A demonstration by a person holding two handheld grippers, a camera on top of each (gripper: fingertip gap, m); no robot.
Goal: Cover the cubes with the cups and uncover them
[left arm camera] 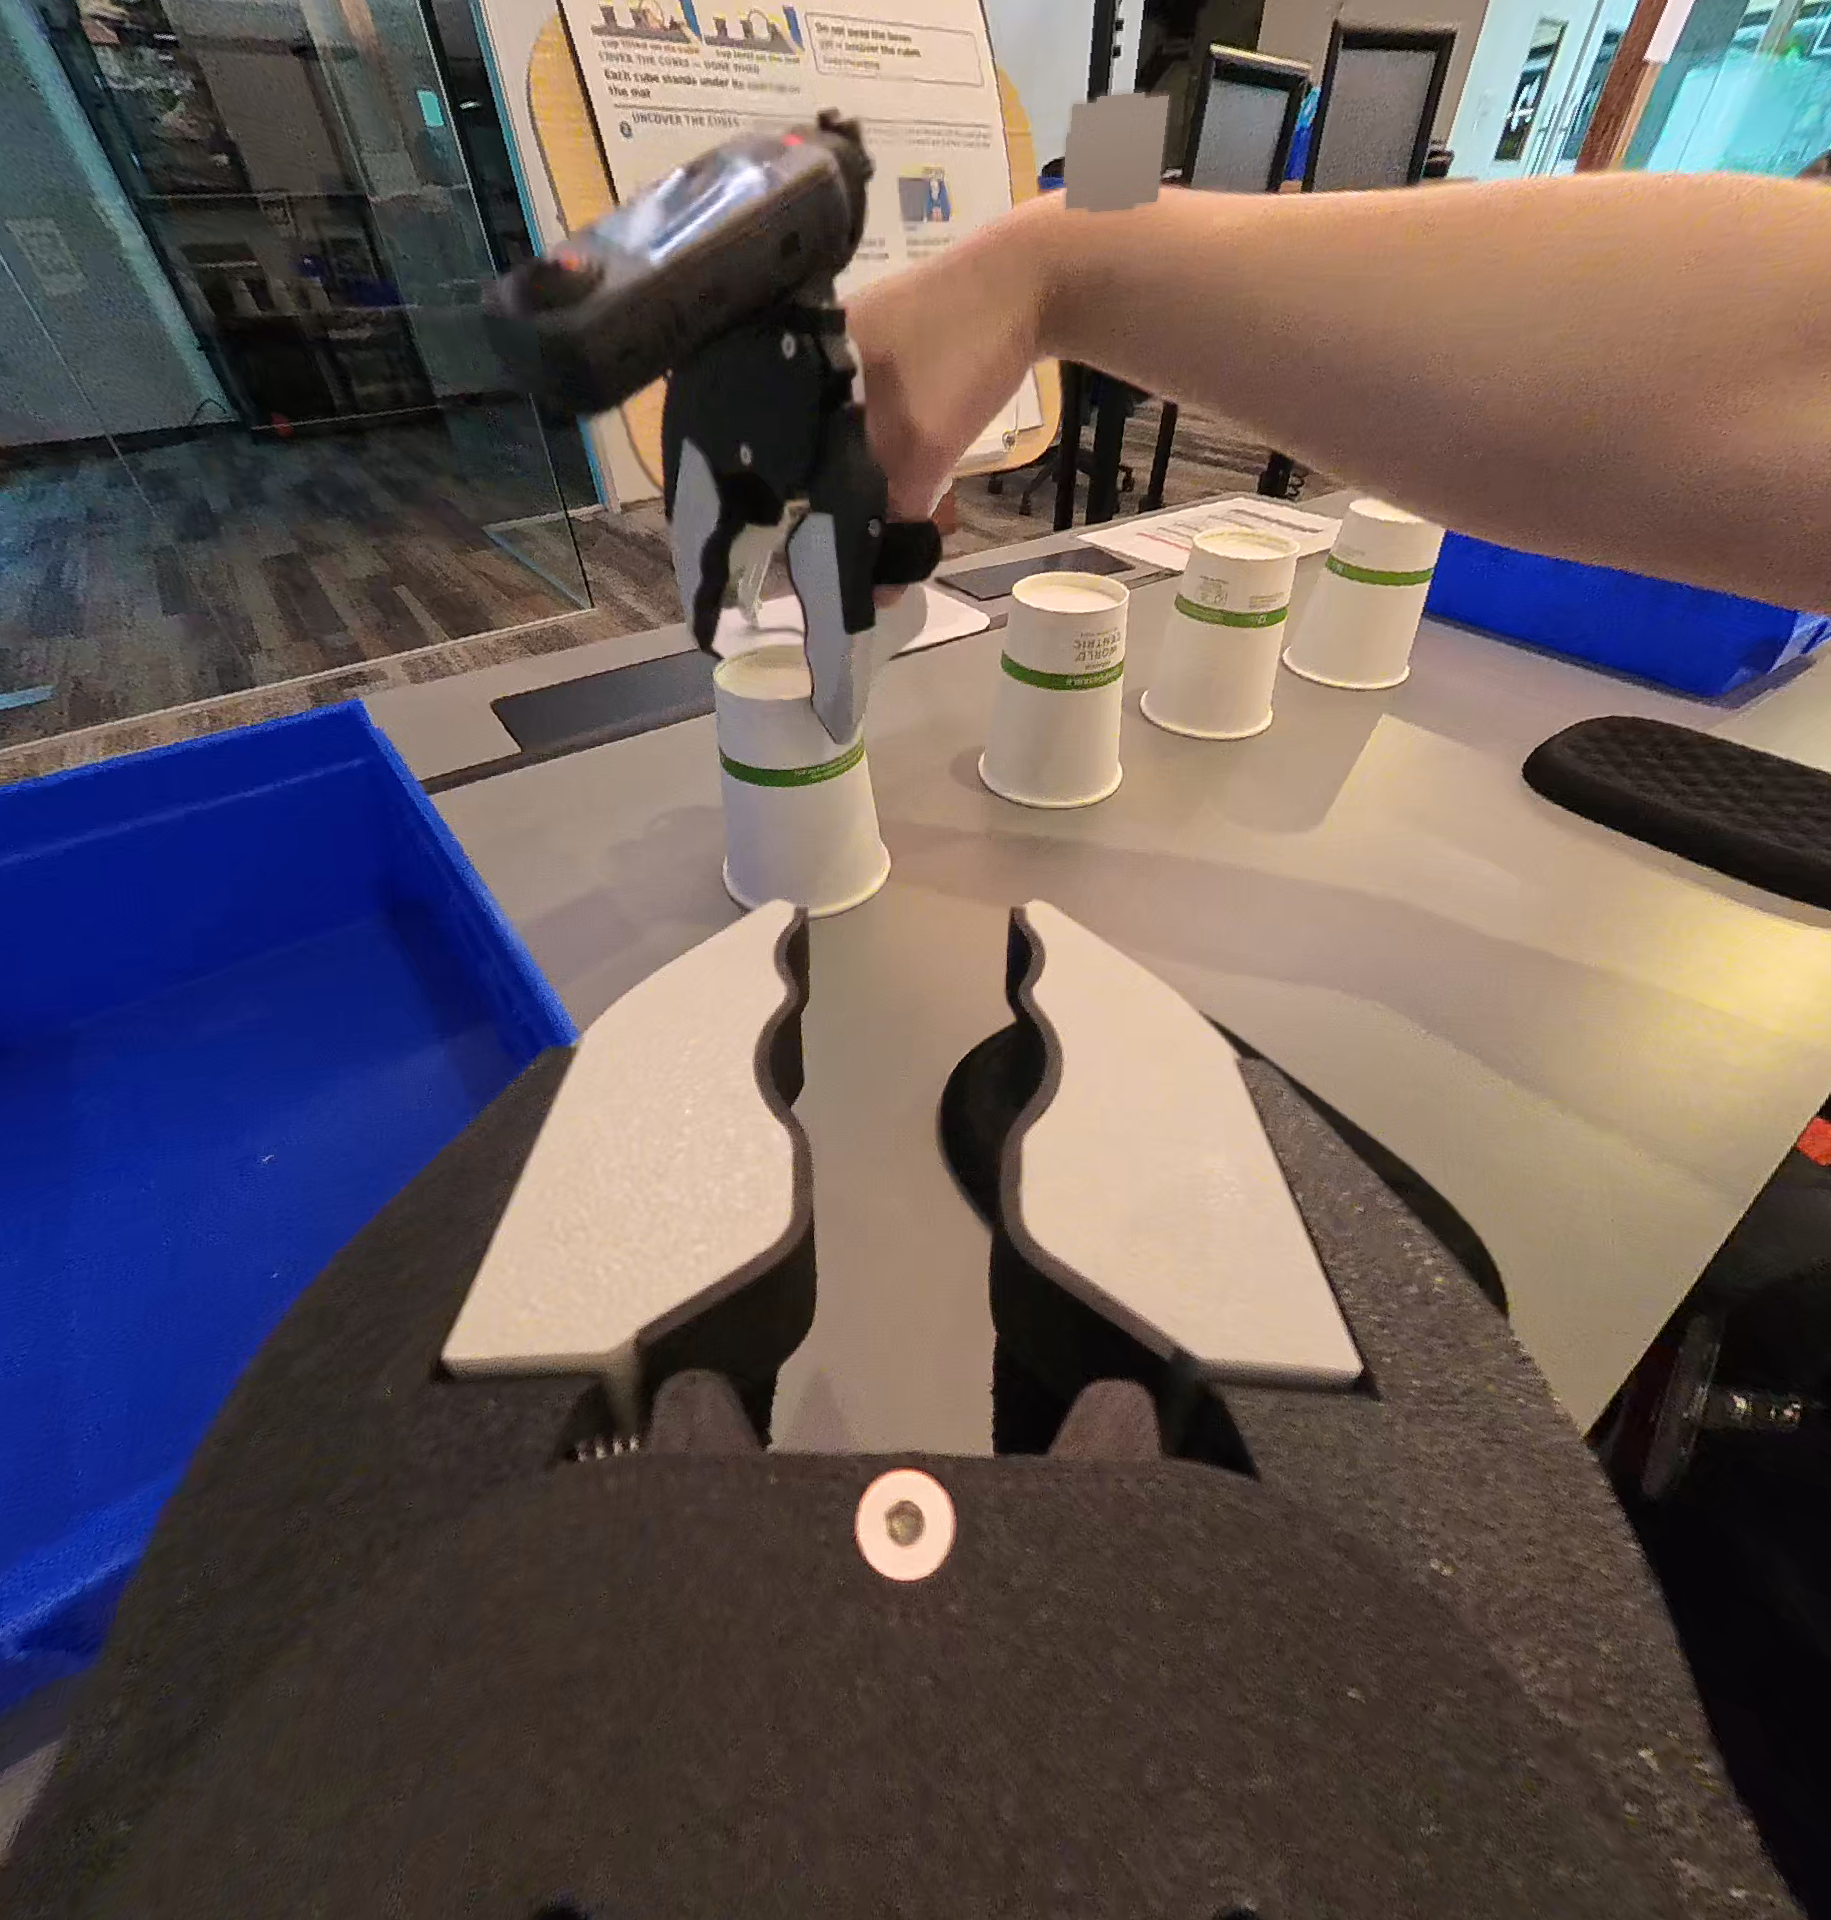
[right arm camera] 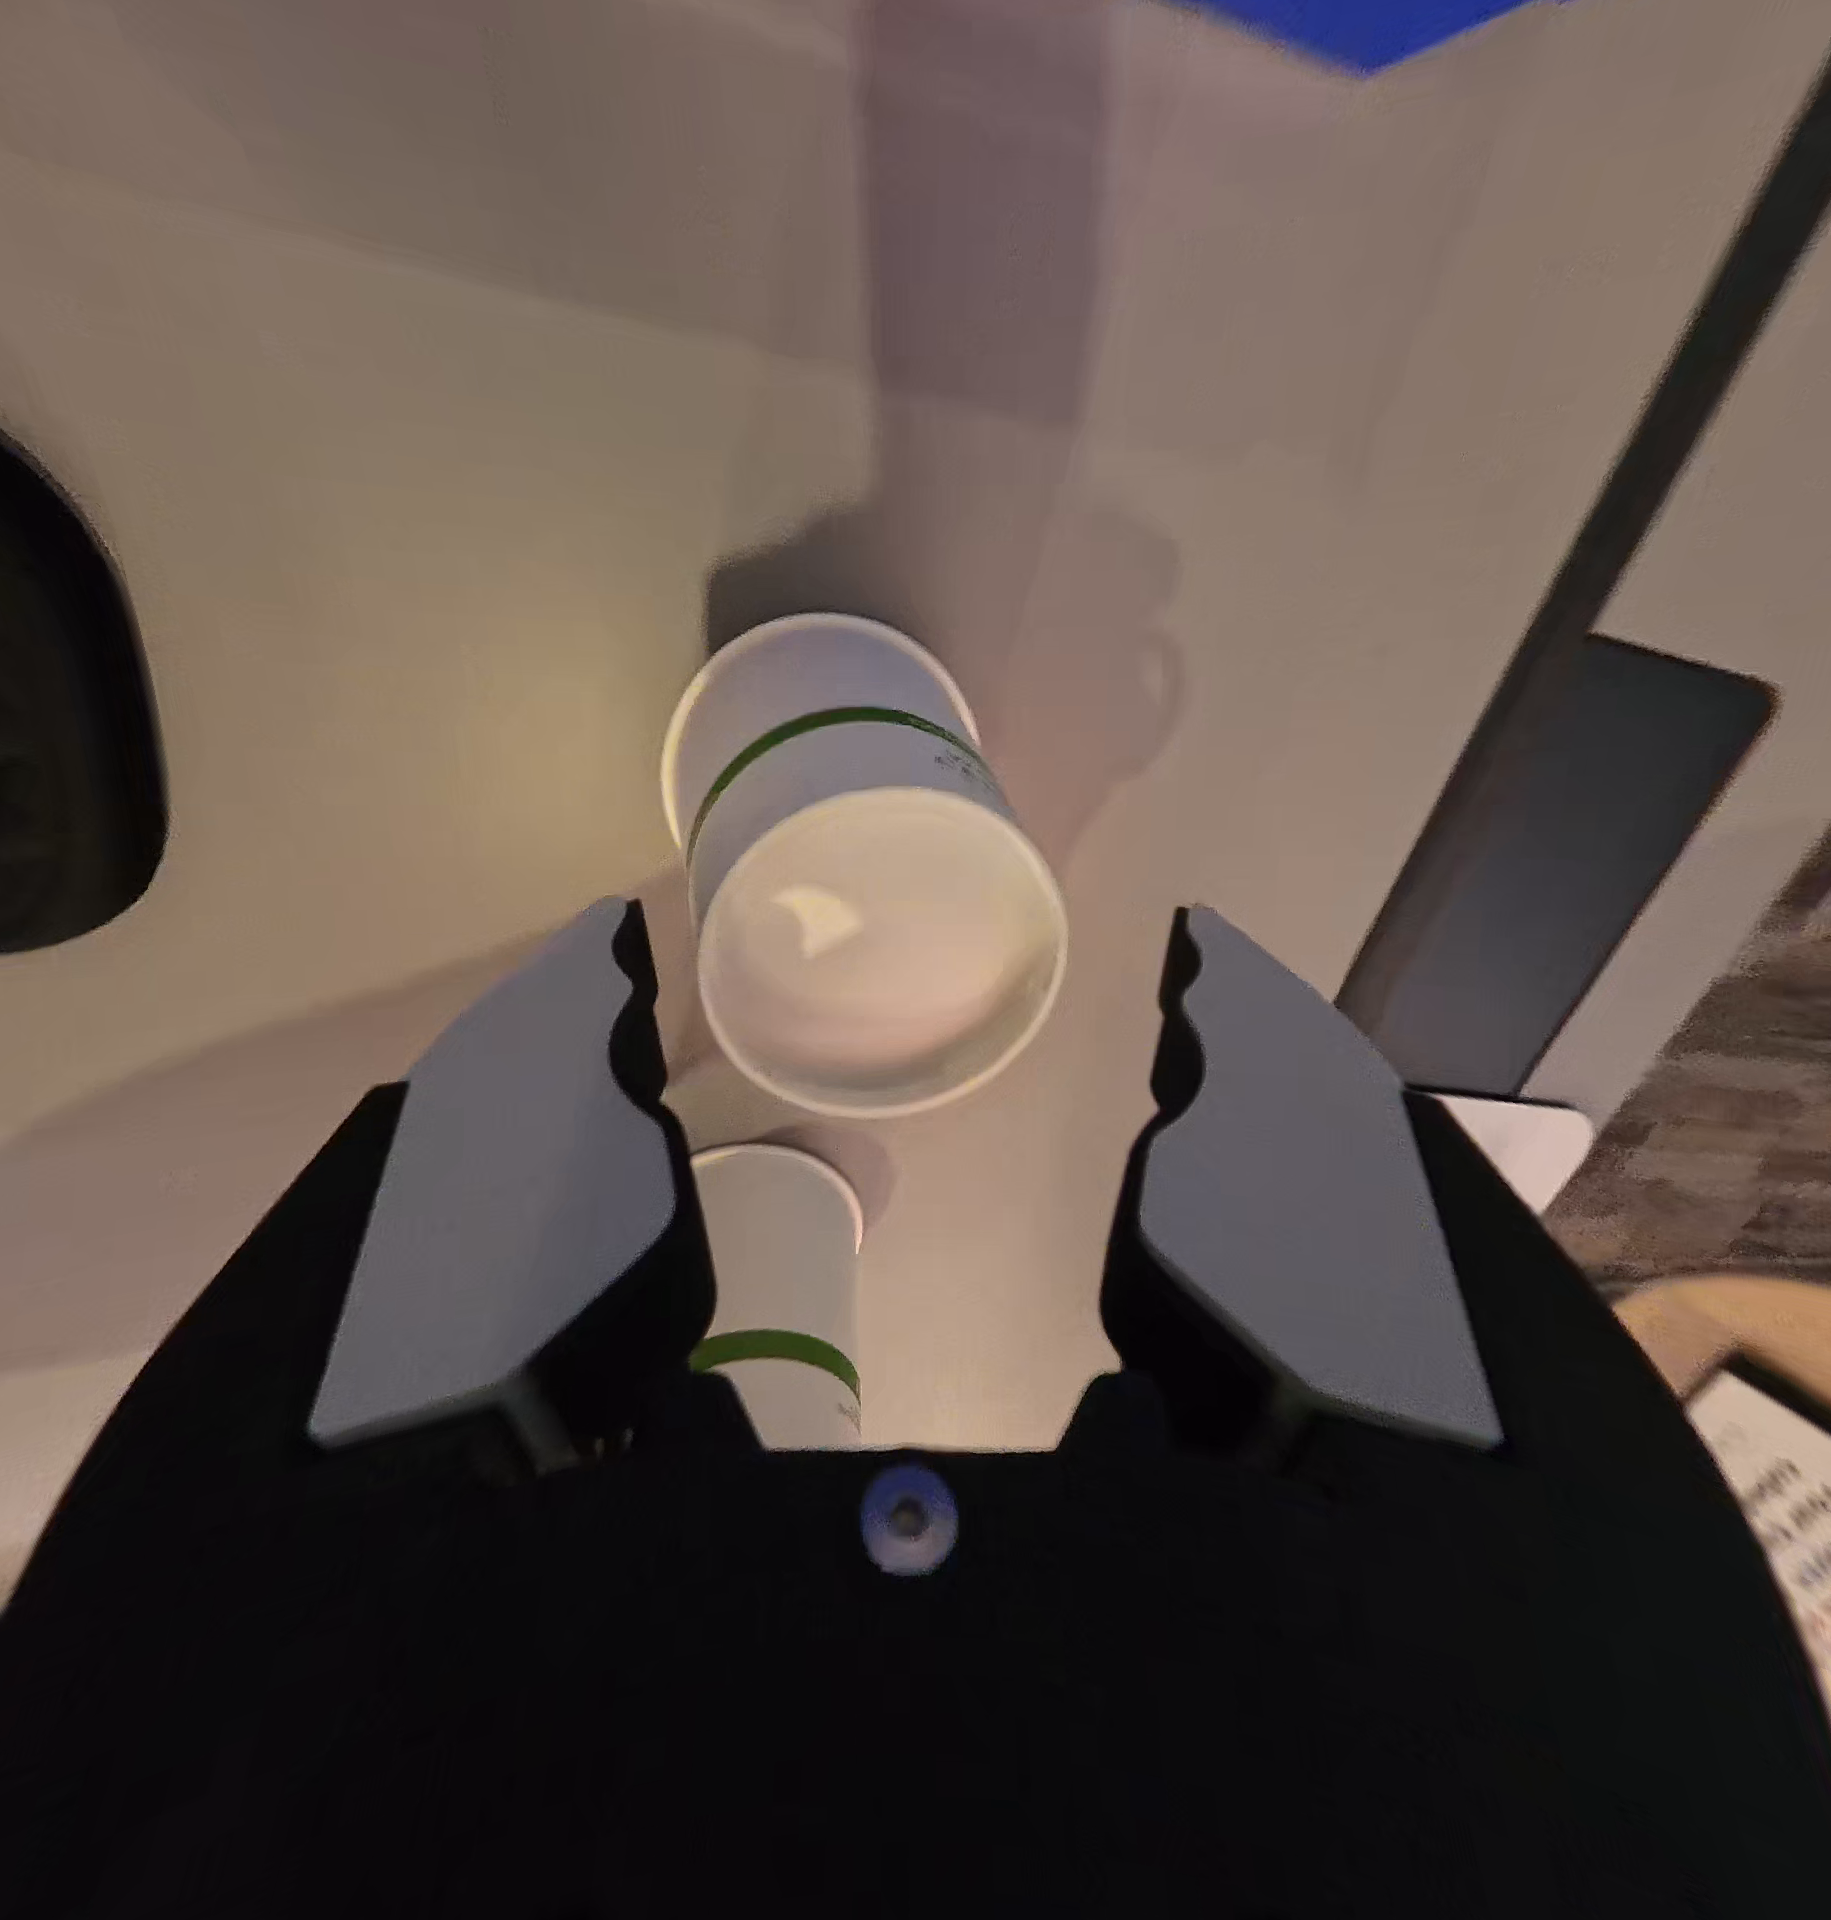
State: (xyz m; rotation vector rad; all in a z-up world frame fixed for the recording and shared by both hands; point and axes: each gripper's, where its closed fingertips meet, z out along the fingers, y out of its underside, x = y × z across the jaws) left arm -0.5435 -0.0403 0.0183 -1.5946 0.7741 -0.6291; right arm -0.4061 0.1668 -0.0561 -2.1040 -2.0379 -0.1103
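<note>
Four inverted cups in row on grey table (left arm camera: 1306,935), no cubes visible. Right gripper (right arm camera: 906,977) wide open over nearest cup (left arm camera: 799,790), gripping nothing. Left gripper (left arm camera: 906,925) part open, empty, low behind. Risk — off-centre closure tips light cup, shifts hidden cube.

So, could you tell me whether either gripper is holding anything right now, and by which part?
Nothing is held. The right gripper hangs open above the nearest upturned cup, its fingers either side of the base; the left gripper is open and empty.
</note>
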